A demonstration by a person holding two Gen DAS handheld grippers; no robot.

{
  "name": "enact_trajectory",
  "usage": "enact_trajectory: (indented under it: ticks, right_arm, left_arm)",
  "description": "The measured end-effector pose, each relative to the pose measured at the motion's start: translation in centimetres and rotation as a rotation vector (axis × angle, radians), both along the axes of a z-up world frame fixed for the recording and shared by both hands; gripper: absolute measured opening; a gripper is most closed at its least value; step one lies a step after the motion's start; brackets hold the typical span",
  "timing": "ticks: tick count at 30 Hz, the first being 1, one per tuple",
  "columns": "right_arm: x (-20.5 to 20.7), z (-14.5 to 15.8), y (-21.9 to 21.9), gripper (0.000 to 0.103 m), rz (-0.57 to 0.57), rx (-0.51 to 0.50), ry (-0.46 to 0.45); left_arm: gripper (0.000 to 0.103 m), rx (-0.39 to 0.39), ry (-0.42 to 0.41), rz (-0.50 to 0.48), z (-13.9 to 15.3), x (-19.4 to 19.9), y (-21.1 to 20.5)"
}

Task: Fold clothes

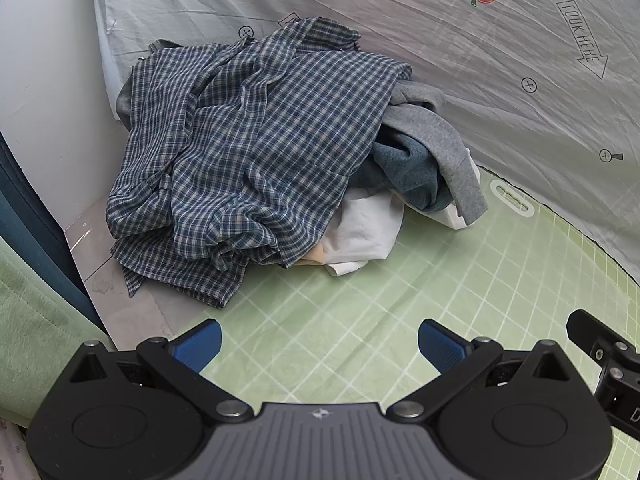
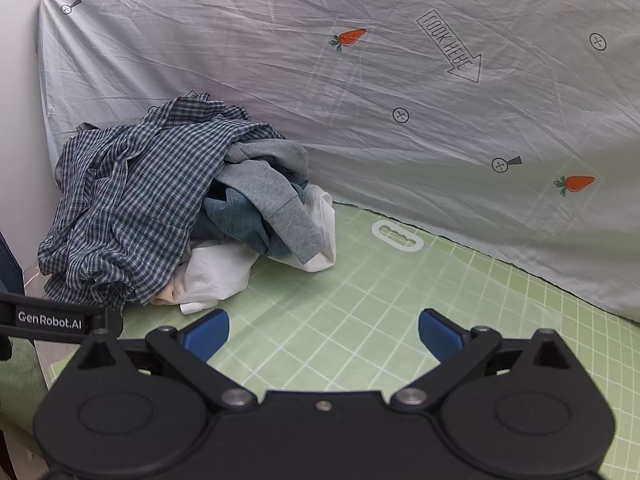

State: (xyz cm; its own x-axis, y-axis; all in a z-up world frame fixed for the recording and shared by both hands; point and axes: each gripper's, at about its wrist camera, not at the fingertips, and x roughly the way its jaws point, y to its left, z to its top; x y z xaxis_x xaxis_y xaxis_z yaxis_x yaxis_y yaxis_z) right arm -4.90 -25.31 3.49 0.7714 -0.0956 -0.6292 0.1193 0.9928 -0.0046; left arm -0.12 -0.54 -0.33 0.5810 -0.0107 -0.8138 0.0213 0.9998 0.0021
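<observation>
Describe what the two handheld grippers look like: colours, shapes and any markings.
Both match: the left gripper and right gripper have black linkage arms with silver pivot pins, round black housings and blue ribbed pads on the jaws. The left one's centre plate is grey and ribbed with a small emblem. A white "GenRobot.AI" marking shows on the left unit's side.
</observation>
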Motion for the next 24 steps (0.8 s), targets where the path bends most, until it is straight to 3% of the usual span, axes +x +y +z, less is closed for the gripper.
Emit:
enact_trajectory:
  ticks: [24]
  right_arm:
    - [0.21, 0.14, -0.18, 0.102, -0.007, 0.000, 0.001]
  left_arm:
    - [0.103, 0.000, 0.021, 0.008, -0.55, 0.28, 0.18]
